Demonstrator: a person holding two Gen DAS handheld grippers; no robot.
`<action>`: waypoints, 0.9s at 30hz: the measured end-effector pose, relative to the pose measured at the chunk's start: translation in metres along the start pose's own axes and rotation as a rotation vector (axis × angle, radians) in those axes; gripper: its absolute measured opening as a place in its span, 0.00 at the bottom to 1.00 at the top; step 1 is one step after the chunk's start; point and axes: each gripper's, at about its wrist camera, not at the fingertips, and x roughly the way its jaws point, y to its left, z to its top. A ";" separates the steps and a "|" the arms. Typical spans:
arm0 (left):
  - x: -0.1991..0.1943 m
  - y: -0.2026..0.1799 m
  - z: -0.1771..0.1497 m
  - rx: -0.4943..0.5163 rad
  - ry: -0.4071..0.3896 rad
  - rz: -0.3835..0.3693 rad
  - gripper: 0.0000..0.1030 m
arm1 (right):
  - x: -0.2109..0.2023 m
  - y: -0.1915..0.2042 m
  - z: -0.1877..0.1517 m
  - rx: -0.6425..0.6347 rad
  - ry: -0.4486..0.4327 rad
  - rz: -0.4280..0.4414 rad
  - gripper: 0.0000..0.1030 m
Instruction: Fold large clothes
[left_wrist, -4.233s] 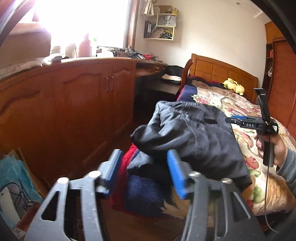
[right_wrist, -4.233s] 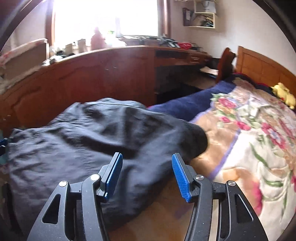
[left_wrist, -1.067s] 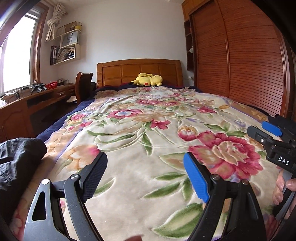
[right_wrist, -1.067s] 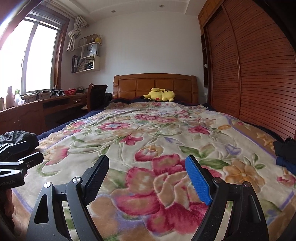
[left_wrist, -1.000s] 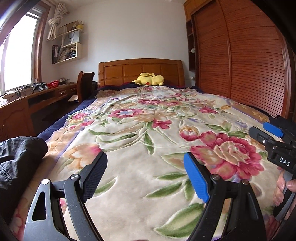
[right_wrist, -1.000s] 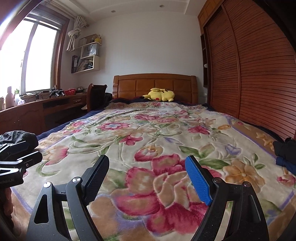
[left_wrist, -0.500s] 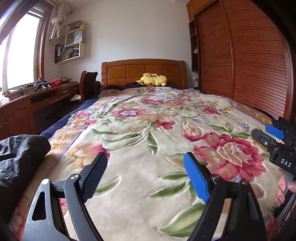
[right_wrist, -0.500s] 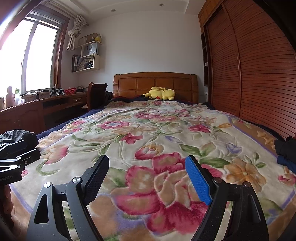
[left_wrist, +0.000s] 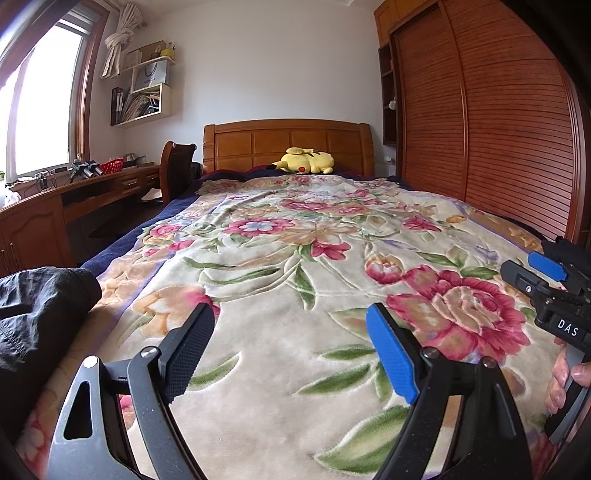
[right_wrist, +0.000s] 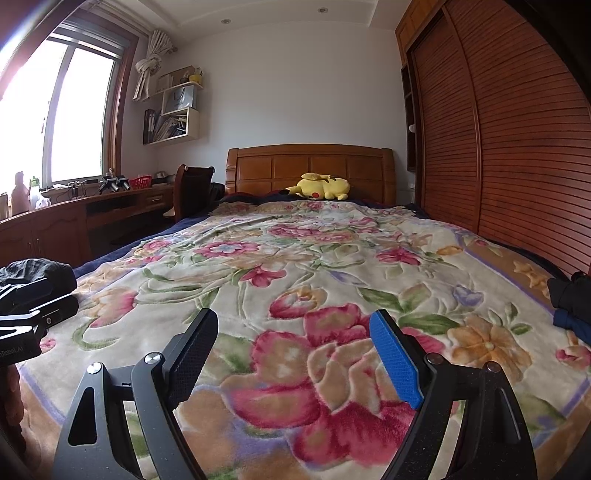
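Observation:
A dark grey jacket (left_wrist: 40, 314) lies bunched at the near left corner of the bed, left of my left gripper (left_wrist: 291, 350); its top shows in the right wrist view as the jacket (right_wrist: 35, 271). Both grippers hover over the floral blanket (left_wrist: 295, 236) and face the headboard. The left gripper stands open with nothing between its fingers. My right gripper (right_wrist: 295, 350) is open and empty too, and it also shows at the right edge as the right gripper (left_wrist: 546, 280), held by a hand (left_wrist: 565, 376). Dark folded clothes (right_wrist: 572, 302) rest at the bed's right edge.
A yellow plush toy (left_wrist: 306, 161) lies against the wooden headboard (left_wrist: 284, 142). A slatted wardrobe (left_wrist: 480, 122) runs along the right. On the left are a desk (left_wrist: 92, 188), a chair (left_wrist: 177, 170) and wall shelves (left_wrist: 146, 96) by the window.
About four seconds ago both grippers faced the jacket at the bed's left corner; they have since swung round toward the headboard. Over the last second the view only drifted slightly.

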 end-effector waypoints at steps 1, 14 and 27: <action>0.000 0.000 0.000 0.002 0.000 0.000 0.82 | 0.000 0.000 0.000 0.000 0.000 -0.001 0.83; -0.001 0.000 0.000 0.002 0.000 0.000 0.82 | 0.000 0.000 0.000 0.000 0.000 0.000 0.83; -0.002 0.001 0.001 0.001 -0.003 -0.001 0.82 | 0.000 0.000 -0.001 0.001 -0.003 0.000 0.83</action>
